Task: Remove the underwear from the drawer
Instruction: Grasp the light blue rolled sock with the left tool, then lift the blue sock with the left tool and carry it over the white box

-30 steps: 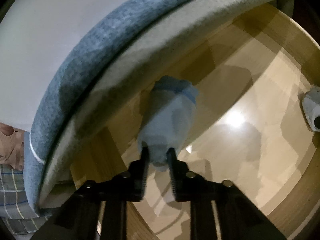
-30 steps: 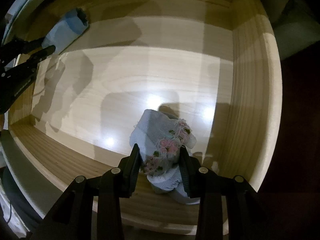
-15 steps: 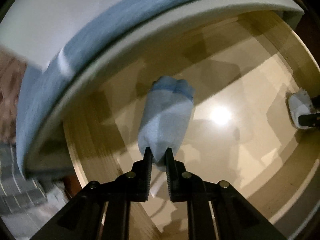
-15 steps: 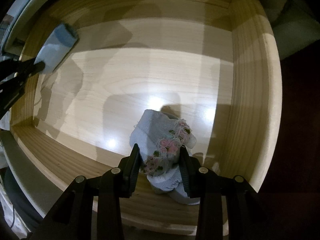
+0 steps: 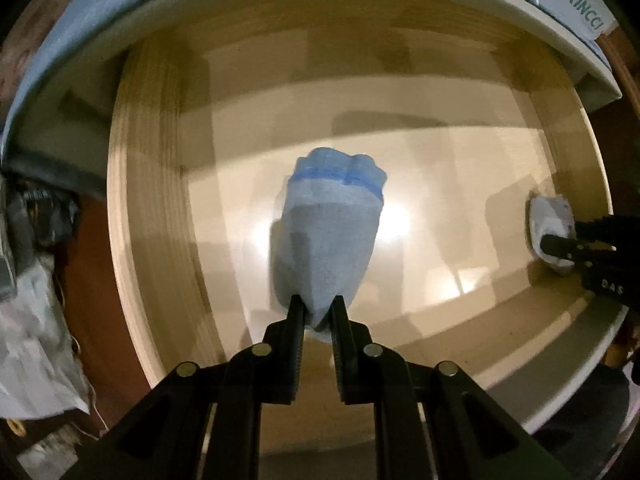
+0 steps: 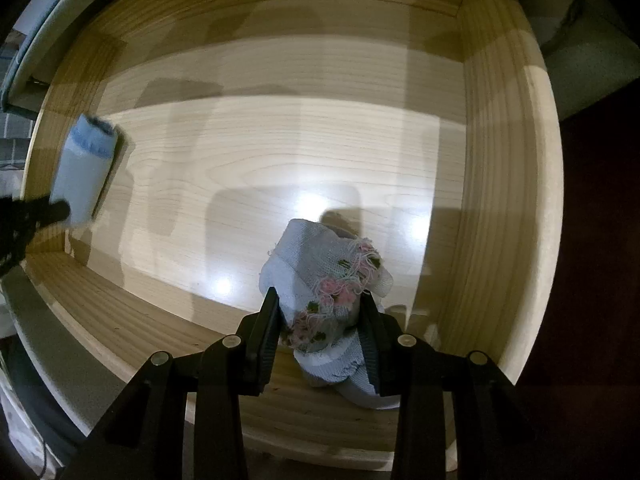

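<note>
Fingers of both grippers pinch rolled underwear over the wooden drawer (image 6: 500, 184).
Left gripper (image 5: 317, 312), pointing down, clamps the blue roll (image 5: 328, 240); right gripper (image 6: 320, 320) grips the floral roll (image 6: 332, 292) near the drawer's front corner. A label (image 5: 585, 14) reads "XINCCI"; the gripper seen at the right edge bears "DAS".

Rolled pale-blue underwear (image 5: 326, 240) hanging above wooden drawer (image 5: 160, 200); floral white underwear (image 6: 324, 292) inside.

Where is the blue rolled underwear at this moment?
The blue rolled underwear hangs from the shut left gripper above the wooden drawer, near its left wall in the right wrist view.
</note>
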Available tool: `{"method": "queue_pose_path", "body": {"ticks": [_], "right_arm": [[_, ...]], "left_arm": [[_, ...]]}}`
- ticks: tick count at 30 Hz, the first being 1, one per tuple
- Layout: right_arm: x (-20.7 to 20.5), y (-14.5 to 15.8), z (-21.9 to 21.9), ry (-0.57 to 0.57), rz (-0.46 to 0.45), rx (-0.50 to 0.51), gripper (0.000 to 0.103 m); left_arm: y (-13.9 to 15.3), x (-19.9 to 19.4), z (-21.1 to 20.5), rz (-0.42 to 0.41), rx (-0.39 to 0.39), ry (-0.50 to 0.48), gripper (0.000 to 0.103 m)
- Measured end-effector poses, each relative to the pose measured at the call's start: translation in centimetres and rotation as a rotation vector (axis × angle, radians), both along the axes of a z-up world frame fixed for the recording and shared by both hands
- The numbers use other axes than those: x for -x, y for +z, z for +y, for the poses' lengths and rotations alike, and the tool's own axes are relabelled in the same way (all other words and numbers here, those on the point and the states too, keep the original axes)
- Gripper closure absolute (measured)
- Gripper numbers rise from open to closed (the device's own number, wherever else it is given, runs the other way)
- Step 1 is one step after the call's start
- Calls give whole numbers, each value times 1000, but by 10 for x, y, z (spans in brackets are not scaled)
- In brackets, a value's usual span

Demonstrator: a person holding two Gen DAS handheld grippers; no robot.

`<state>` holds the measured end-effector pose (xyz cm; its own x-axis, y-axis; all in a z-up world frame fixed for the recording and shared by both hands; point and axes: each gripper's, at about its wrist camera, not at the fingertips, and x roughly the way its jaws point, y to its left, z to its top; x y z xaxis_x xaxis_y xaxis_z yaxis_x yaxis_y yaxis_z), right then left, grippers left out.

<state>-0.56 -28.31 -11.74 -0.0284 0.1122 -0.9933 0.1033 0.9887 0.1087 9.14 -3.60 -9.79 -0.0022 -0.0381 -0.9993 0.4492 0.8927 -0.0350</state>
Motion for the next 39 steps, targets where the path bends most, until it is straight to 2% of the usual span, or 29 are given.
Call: {"method": "queue_pose_path", "body": {"ticks": [3,7,8,9,11,15,26,29,34,35,36,39], "right_arm": [[0,0,1,2,1,2,70],[0,0,1,2,0,2,70],[0,0,1,2,0,3,70],[0,0,1,3,0,3,70],[0,0,1,2,0,2,70],[0,0,1,4,1,2,70],[-1,0,2,4,0,2,70],[-1,0,2,4,1,2,70],[-1,0,2,4,1,3,69],[-1,0,2,4,1,2,69],[-1,0,2,4,1,3,69],[-1,0,3,7,2,4,69]], "left_arm": [[-4,16,8,0,5,5,90],[-1,14,8,-37,-10,-17,81],[0,15,7,-38,-11,-15,72],[1,16,9,-39,-9,-16,58],[7,23,22,-47,3,-16,49],[18,11,22,-50,16,-19,44],[-11,-5,-20,13,-42,-61,43],[-20,-9,-23,39,-70,-44,43],[-27,-15,-21,67,-46,-4,44],[-25,-17,-20,61,-30,10,45],[-24,-18,-19,59,-22,16,54],[-19,-21,-15,55,-9,31,59]]}}
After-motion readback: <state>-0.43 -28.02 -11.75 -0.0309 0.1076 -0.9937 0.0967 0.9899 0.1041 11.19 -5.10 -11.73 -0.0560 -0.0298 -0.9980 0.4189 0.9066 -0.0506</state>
